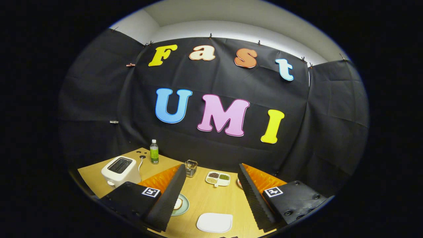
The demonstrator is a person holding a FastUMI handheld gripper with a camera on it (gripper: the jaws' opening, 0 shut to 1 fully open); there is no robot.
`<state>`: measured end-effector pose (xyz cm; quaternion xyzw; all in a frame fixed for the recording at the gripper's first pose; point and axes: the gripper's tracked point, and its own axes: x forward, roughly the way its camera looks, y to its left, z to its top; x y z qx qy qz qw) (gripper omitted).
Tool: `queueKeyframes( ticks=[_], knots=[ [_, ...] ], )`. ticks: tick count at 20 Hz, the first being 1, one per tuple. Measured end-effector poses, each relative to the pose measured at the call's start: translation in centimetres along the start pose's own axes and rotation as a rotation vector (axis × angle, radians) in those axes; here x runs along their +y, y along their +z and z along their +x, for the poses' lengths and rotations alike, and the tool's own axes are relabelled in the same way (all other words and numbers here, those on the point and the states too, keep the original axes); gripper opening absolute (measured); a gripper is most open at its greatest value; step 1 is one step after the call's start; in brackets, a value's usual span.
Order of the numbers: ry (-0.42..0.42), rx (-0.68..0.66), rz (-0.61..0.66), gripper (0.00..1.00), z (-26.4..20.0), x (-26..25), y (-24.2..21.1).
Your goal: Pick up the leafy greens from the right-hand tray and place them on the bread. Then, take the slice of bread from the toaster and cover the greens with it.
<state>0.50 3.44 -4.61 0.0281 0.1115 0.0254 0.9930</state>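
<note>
My gripper [211, 166] is held high above the wooden table [205, 198], open, with nothing between its fingers. A slice of bread [178, 204] lies on a pale green plate [183, 205], half hidden behind the left finger [168, 195]. The white toaster [119, 170] stands at the table's left, beyond the left finger; its two slots look dark from here. A small divided dish [218, 178] lies between and beyond the fingers, with dark, pale and green fillings. Behind the right finger [251, 195] a sliver of a reddish dish [239, 182] peeks out.
A green-labelled bottle [154, 152] stands at the back left near the toaster's cord. A small glass cup [191, 168] sits by the left fingertip. A white rectangular plate [214, 222] lies bare near the table's front edge, between the fingers.
</note>
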Motion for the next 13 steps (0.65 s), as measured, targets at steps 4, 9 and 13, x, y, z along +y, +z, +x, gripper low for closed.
queueKeyframes(
  ticks=[4, 9, 13],
  knots=[
    [-0.008, 0.003, -0.008, 0.98, -0.8, -0.4, -0.2],
    [-0.01, 0.001, -0.018, 0.98, -1.2, -0.9, -0.5],
    [-0.014, -0.005, -0.009, 0.98, -0.8, -1.2, -0.5]
  ],
)
